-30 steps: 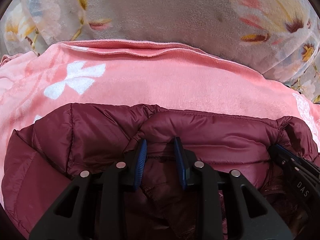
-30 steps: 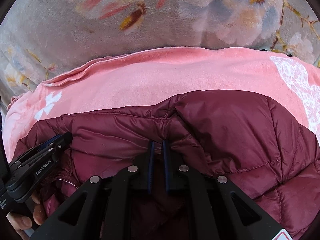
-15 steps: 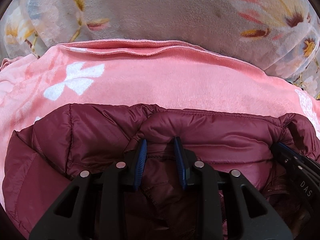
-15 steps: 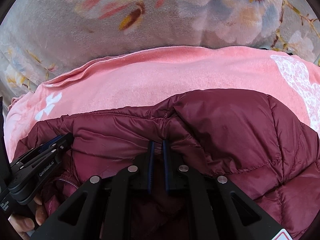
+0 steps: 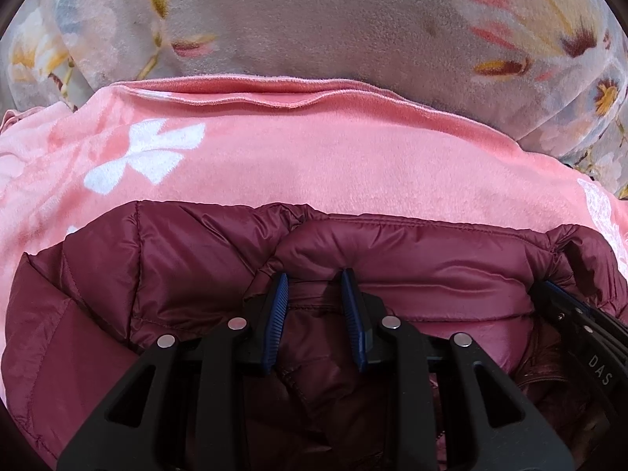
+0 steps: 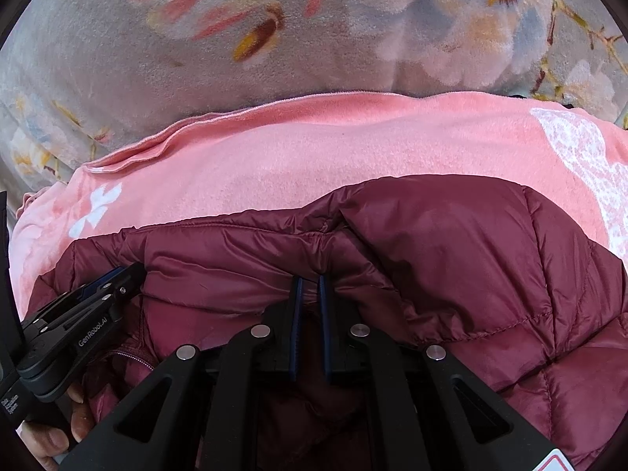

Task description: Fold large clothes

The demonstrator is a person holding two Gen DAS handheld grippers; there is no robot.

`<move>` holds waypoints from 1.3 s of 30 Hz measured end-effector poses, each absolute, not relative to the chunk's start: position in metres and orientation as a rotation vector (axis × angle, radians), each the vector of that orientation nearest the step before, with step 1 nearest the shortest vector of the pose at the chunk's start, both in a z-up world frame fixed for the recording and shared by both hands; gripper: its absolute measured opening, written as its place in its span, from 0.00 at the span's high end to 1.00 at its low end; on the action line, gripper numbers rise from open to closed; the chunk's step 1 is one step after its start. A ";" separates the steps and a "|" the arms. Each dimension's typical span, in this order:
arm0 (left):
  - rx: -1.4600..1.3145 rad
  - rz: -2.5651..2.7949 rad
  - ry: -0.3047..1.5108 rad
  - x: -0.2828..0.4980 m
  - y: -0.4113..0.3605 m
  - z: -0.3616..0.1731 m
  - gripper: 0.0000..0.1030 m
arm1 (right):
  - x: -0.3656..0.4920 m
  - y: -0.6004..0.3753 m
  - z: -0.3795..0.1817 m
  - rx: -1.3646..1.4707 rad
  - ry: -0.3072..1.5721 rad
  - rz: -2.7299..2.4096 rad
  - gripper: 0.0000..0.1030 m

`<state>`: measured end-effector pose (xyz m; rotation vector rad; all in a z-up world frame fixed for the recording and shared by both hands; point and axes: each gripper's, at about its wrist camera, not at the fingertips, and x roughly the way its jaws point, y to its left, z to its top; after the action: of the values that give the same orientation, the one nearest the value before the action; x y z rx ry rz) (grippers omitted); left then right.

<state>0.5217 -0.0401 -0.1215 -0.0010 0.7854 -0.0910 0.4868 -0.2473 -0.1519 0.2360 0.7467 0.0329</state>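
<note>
Left gripper (image 5: 314, 278): jaws part-way apart, a bunched fold of the maroon puffer jacket (image 5: 165, 274) filling the gap between the blue pads (image 5: 278, 314). Pads press into the collar fabric on both sides, so it is holding the jacket. Pitched down at the fabric.

Right gripper (image 6: 309, 282): jaws almost together, only a thin slot, a pinch of jacket fabric clamped at the tips near the collar/shoulder seam. Also angled down. In the left wrist view its black body (image 5: 577, 333) pokes in at the right edge, tips buried in the jacket, state unreadable from there.

Both grippers sit near each other along the jacket's upper edge, left one toward the left end of the collar, right one toward the right end.

Hand (image 6: 55, 428): fingers wrap the left gripper's handle at the lower left of the right wrist view, mostly cut off by the frame edge. Right hand out of shot.

Jacket lies on a pink blanket (image 5: 314, 157) with white flower prints; behind it a grey floral blanket (image 5: 314, 19). Lower part of the jacket hidden under the gripper bodies; a zipper (image 6: 133, 357) is barely visible by the left gripper. What the blankets lie on cannot be made out.
</note>
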 end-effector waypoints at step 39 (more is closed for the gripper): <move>-0.413 -0.151 1.017 0.135 0.191 -0.131 0.52 | -0.002 -0.325 -0.182 0.667 0.785 -0.007 0.44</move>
<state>0.1351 0.1907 -0.1306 -0.4127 1.0167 -0.1506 -0.0021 -0.3254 -0.1820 0.6666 0.7852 -0.0067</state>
